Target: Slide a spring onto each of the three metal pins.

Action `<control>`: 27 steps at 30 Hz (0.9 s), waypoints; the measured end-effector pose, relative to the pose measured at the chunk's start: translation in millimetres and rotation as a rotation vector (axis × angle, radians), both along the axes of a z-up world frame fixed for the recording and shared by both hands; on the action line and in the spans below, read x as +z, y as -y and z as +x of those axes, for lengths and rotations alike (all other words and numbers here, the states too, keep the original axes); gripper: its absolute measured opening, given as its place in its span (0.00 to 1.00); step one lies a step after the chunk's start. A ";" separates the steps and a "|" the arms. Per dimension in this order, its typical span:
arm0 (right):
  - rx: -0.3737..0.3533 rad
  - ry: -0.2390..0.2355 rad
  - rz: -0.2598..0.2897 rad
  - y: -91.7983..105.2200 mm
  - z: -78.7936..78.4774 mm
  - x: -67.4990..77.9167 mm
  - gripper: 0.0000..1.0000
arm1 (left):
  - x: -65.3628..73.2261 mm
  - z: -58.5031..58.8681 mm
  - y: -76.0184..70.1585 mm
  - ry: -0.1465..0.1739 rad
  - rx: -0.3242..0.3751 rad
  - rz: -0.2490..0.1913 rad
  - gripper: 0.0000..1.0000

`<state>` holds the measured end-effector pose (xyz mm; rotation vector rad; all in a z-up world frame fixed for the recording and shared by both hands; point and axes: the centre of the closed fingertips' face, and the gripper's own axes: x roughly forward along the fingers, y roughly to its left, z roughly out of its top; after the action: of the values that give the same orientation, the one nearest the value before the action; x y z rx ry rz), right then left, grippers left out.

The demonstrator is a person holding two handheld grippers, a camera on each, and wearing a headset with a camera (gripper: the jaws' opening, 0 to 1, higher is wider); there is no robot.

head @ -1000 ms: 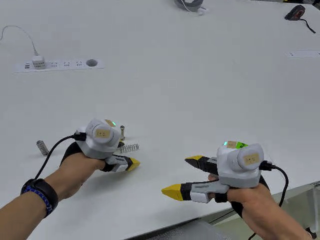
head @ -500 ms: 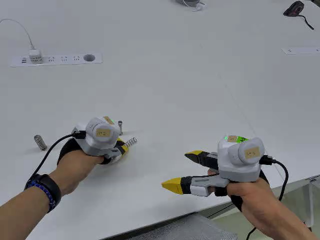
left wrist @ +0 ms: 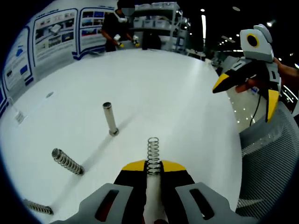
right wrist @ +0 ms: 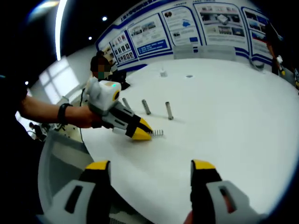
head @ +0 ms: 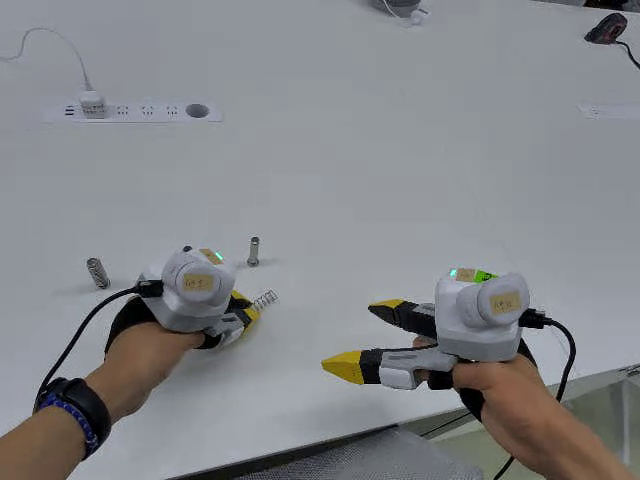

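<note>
Left gripper (left wrist: 149, 167): my jaws pinched tight on 1 spring (left wrist: 153, 150), coil projecting past the tips, free end forward for threading. Bare metal pin (left wrist: 110, 119): upright, just ahead, likely next. Sprung pin (left wrist: 67, 162): nearby. Right gripper (right wrist: 149, 165): my jaws wide apart, empty, held clear.

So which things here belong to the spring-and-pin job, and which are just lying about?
Job: spring gripped in the left tool; bare upright pin; pin already wearing a spring; right tool, open and empty.
Lying about: power strip with a plugged-in charger; black device at the far edge.
</note>
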<state>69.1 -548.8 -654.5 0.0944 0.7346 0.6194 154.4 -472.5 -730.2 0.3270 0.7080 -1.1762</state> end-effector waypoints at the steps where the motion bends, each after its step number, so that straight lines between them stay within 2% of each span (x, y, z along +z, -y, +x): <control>1: 0.004 0.000 0.002 -1.9 0.1 -0.2 0.71 | 0.6 -1.0 -2.8 -0.004 0.009 -0.004 0.10; 4: 0.013 -0.006 0.005 -5.0 0.6 -3.3 0.71 | 0.3 -4.6 -10.0 0.013 0.009 0.011 0.10; 11: 0.016 -0.012 0.017 -11.2 1.6 -5.7 0.70 | 0.7 -11.5 -24.2 0.004 0.037 0.011 0.10; 19: 0.028 -0.015 0.041 -20.4 2.5 -5.0 0.69 | 12.2 -20.4 -43.5 0.008 0.082 0.002 0.10; 22: 0.026 -0.016 0.061 -23.9 3.6 -3.6 0.69 | 18.0 -22.7 -49.6 0.009 0.094 -0.008 0.10; 27: 0.036 -0.017 0.062 -28.6 3.5 -4.6 0.69 | 26.5 -23.0 -58.8 0.008 0.120 -0.032 0.10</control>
<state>72.6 -520.1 -659.1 0.1442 0.7352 0.6763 131.3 -413.7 -703.6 0.2592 0.6917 -1.0702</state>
